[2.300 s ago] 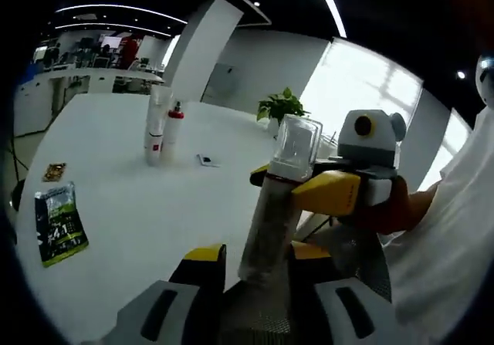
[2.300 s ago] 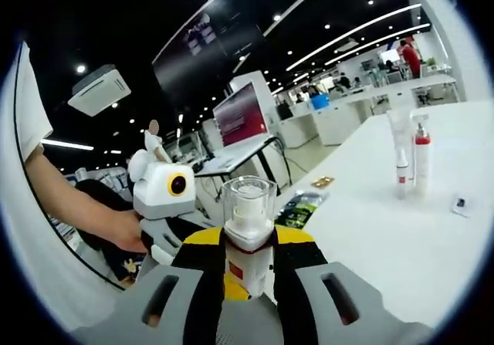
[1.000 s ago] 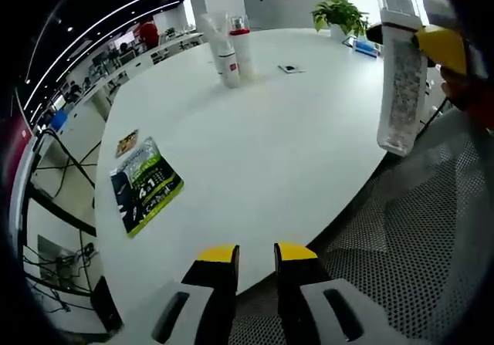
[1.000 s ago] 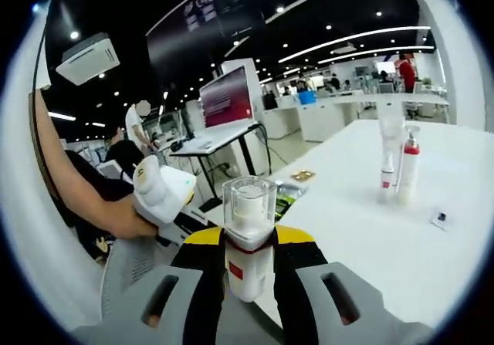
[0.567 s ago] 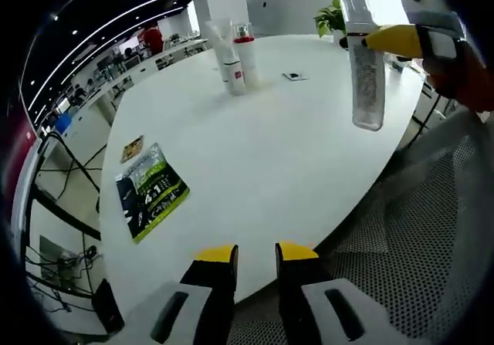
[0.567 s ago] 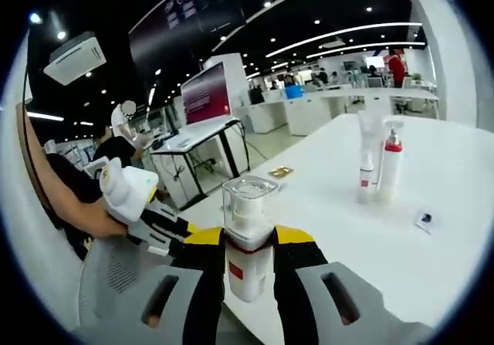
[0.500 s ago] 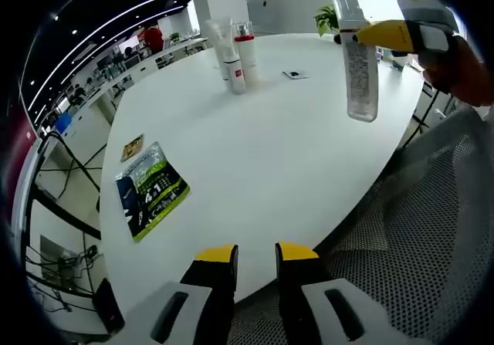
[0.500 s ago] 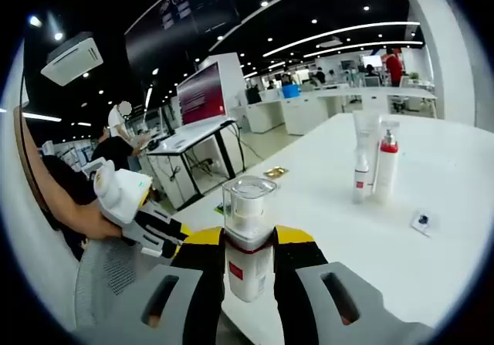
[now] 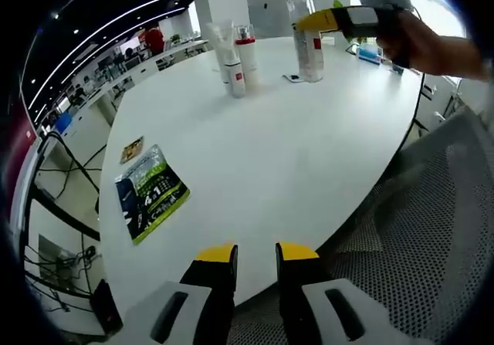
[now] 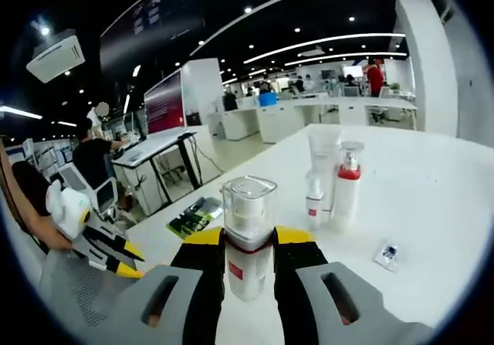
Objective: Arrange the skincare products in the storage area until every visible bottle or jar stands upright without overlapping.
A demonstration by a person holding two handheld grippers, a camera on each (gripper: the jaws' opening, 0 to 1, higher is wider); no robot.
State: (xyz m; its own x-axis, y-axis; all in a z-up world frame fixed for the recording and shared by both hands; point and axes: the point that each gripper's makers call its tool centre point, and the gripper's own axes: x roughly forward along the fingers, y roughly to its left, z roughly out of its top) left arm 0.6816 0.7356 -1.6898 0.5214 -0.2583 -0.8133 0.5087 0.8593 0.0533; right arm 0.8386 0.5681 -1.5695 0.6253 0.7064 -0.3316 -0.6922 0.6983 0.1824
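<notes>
Swinging the bottle [image 10: 248,221] out from the table [image 9: 293,152] edge and in over its far side, now hanging just beside the tube [image 10: 318,177] and red-capped pump [image 10: 346,184]. Getting close to standing it upright, judging by that. Right tongs [image 10: 248,241] clamping its neck; left tongs [image 9: 255,254] waiting back at the near edge, slightly parted, gripping nothing. Showing a clear, hard, square cap over a white body with a red label; smooth matte white tabletop.

Large white "4.1" on the green-and-black packet [image 9: 148,193]; other labels unreadable.
</notes>
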